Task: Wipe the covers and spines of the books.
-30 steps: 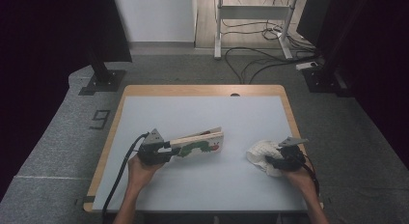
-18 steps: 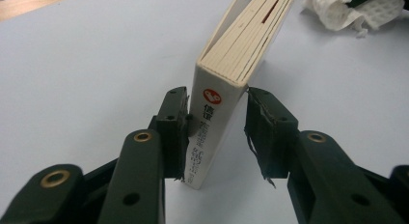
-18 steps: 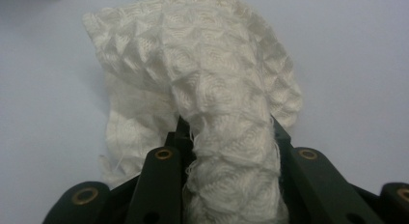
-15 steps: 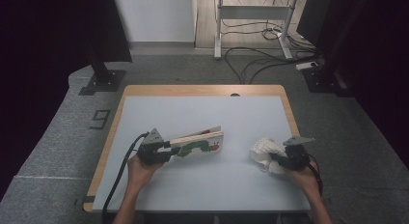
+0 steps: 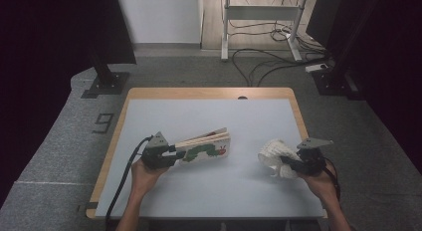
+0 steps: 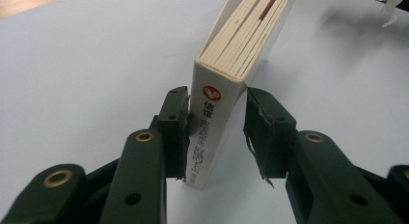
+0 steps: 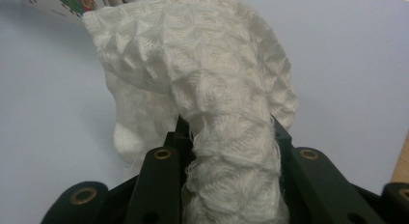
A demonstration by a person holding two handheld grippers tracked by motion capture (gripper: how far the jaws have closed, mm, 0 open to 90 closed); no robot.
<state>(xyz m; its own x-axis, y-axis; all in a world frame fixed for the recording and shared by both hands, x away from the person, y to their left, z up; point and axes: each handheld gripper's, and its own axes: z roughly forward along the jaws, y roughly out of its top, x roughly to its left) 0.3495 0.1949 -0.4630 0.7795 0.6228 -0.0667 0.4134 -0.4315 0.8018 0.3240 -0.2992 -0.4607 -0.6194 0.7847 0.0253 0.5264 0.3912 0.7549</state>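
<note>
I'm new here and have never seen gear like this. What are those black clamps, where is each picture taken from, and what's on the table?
A person sits at the table with a hand-held two-jaw clamp in each hand; there is no robot arm. The wide picture comes from a camera above, looking down. The two close-ups come from small cameras riding on each clamp, looking along its black jaws. The left gripper is closed on the spine end of a children's board book, which stands on edge with a caterpillar on its cover. The right gripper has just closed on a white textured cloth, bunched between its jaws.
</note>
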